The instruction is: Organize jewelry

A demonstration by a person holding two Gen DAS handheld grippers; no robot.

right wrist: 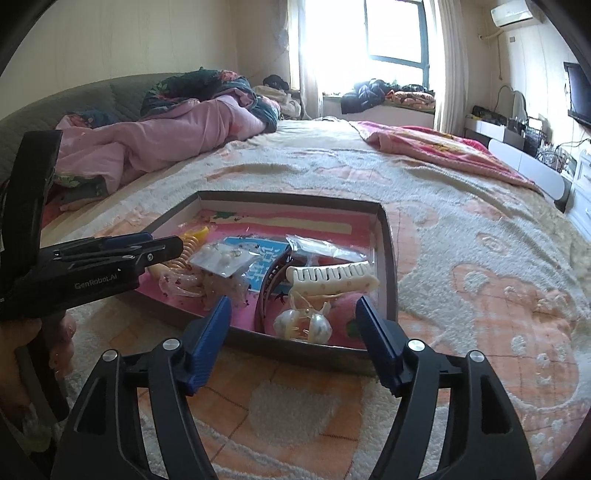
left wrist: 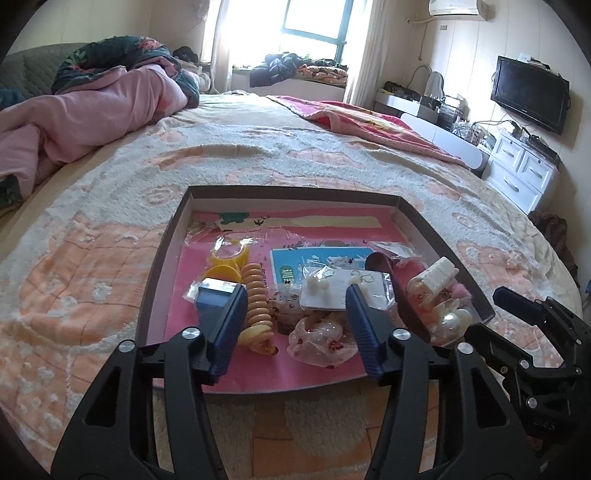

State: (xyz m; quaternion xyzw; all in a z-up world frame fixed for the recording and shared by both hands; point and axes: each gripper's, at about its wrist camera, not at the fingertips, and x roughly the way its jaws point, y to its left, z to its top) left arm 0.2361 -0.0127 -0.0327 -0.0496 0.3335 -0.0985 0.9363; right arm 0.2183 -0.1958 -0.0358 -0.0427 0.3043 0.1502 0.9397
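Grippers both gape empty over the tray (left wrist: 155, 273): left gripper (left wrist: 295, 295) hangs above the coil tie (left wrist: 256, 295), long axis running away from it, while right gripper (right wrist: 293, 306) brackets the pearl clip (right wrist: 306, 325), nearer.

A bedroom is shown, lit by strong daylight from a window (left wrist: 314, 22) in the far wall, partly blown out. Pale curtains (left wrist: 364, 55) are hung beside it. Cream walls (left wrist: 166, 26) are seen, with an air conditioner (left wrist: 458, 6) mounted high at right. Most of the view is filled by a bed covered in a fuzzy cream-and-peach blanket (left wrist: 258, 147). A pink quilt (left wrist: 92, 107) is bunched at left, a pink-red blanket (left wrist: 369, 122) is spread at far right. A dark TV (left wrist: 530, 92) is mounted on the right wall above white drawers (left wrist: 521, 170). Clothes (left wrist: 280, 64) are piled on the window ledge.
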